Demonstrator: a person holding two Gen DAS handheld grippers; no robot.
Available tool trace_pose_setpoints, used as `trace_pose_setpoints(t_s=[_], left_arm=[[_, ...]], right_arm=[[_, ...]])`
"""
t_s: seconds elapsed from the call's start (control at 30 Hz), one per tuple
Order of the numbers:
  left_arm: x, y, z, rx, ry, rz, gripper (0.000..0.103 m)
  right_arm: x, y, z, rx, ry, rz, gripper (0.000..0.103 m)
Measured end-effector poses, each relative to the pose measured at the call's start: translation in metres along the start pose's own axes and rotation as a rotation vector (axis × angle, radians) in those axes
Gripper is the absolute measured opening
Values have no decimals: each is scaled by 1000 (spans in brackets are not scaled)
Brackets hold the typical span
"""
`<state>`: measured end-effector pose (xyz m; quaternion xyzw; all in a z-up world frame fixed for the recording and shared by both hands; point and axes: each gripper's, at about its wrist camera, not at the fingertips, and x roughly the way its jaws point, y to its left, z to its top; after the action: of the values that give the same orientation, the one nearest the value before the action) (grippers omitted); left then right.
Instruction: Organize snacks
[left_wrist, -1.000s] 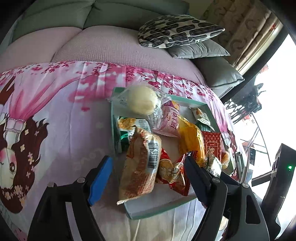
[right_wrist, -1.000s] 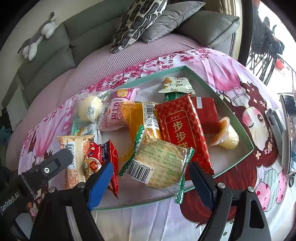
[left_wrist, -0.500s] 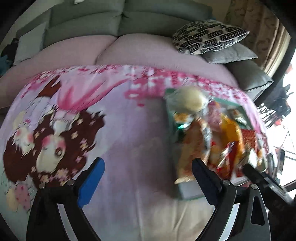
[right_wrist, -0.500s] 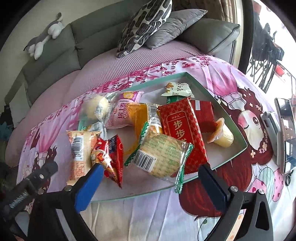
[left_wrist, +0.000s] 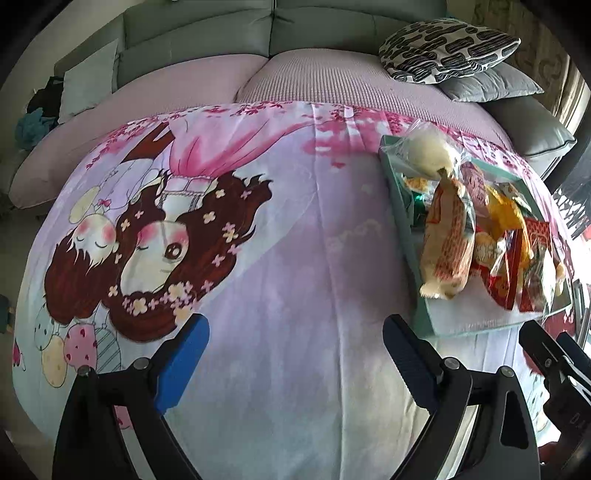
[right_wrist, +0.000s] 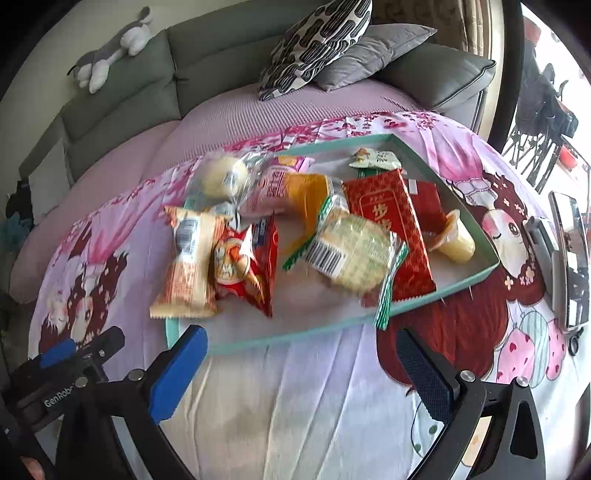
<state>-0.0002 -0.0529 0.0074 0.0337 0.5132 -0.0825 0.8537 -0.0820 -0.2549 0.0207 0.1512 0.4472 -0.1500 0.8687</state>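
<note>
A shallow teal tray (right_wrist: 461, 284) on the cartoon-print cloth holds a heap of snack packets. Among them are an orange-and-white packet (right_wrist: 188, 266), a red packet (right_wrist: 247, 266), a green-edged cracker packet (right_wrist: 351, 254), a long red packet (right_wrist: 391, 225), a bun in a clear bag (right_wrist: 221, 177) and a jelly cup (right_wrist: 456, 242). My right gripper (right_wrist: 300, 338) stands open just in front of the tray's near rim, nothing between its fingers. My left gripper (left_wrist: 295, 326) is open over bare cloth, with the tray (left_wrist: 424, 314) off to its right.
A phone on a stand (right_wrist: 569, 258) sits at the cloth's right edge. Patterned and grey cushions (right_wrist: 317, 40) and a plush toy (right_wrist: 110, 55) lie on the sofa behind. Left of the tray is a wide stretch of cloth (left_wrist: 295, 240).
The left gripper has swung left, off the tray and over bare cloth, and its jaws have widened. The right gripper's jaws have widened and it has drawn back slightly from the tray.
</note>
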Motion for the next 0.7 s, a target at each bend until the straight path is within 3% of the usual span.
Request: trace_pose_setpoints(t_s=[0.7], left_arm=[[-9,-1,-4,12,-14,18,95]], right_arm=[[-4,2,-5,-12,-14,7,103]])
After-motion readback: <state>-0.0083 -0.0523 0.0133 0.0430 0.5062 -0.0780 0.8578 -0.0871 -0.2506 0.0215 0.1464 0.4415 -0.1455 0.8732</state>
